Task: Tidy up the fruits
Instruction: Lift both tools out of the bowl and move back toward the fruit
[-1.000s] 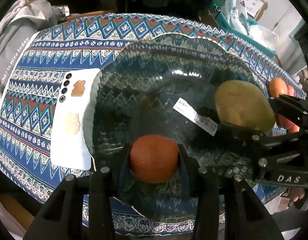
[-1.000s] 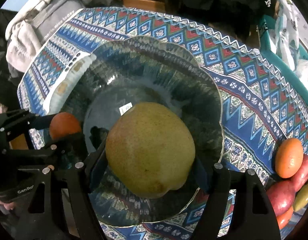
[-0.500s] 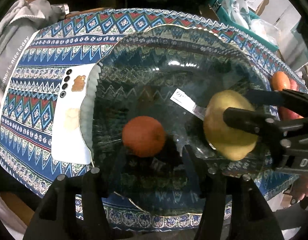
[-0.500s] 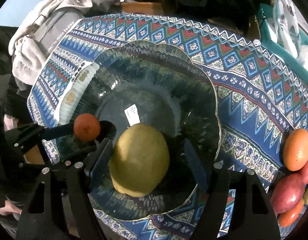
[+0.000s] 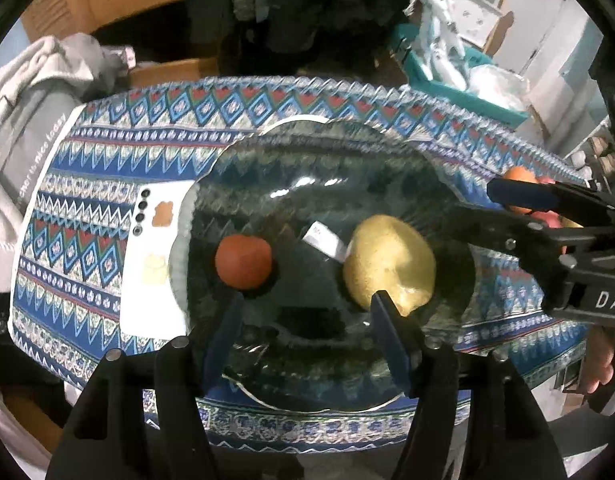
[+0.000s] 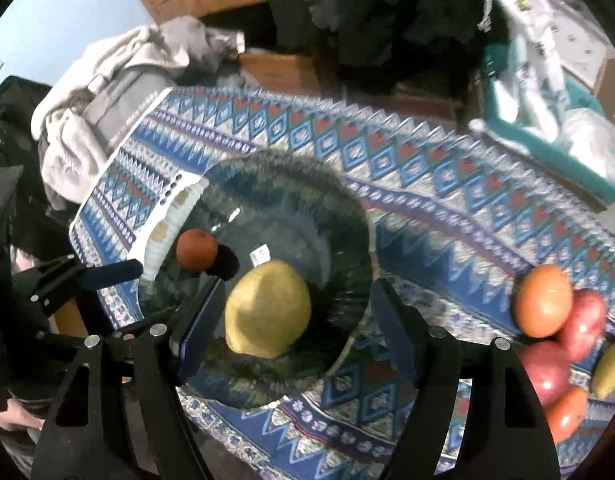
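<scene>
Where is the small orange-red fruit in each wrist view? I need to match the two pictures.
Left wrist: the small orange-red fruit lies in the glass bowl's left half, left of centre in the picture.
Right wrist: the same fruit sits near the bowl's left rim, left of centre.
Shared landmark: the white label inside the bowl, between this fruit and the yellow-green mango.

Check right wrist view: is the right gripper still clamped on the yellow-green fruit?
No: the right gripper is open, clear of the yellow-green fruit resting in the glass bowl.
</scene>
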### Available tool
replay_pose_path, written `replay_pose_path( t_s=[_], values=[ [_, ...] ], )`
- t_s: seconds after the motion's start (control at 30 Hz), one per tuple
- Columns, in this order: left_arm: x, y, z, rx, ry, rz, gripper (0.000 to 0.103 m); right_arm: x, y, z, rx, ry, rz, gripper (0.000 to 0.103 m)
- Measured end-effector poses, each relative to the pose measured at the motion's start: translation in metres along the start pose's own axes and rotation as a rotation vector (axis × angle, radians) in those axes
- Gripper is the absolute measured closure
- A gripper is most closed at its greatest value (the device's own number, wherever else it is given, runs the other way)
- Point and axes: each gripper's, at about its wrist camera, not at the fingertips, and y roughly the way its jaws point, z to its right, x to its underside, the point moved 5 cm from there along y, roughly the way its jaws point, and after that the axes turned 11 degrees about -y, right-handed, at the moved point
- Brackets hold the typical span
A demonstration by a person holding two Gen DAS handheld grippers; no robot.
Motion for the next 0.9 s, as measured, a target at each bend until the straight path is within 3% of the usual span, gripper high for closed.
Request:
replay_pose_path(
  t_s=[0.37,0.9],
  values=[
    [0.0,-0.025,0.04,0.049,0.063,0.054,0.031,0.013,-0.069,0.025,0.181,-0.015,0.061,0.024],
    [0.006,-0.06,0.118,0.129,0.186,0.1,0.026,0.071,-0.149,0.069,0.233,0.054,0.128,0.02]
  ],
)
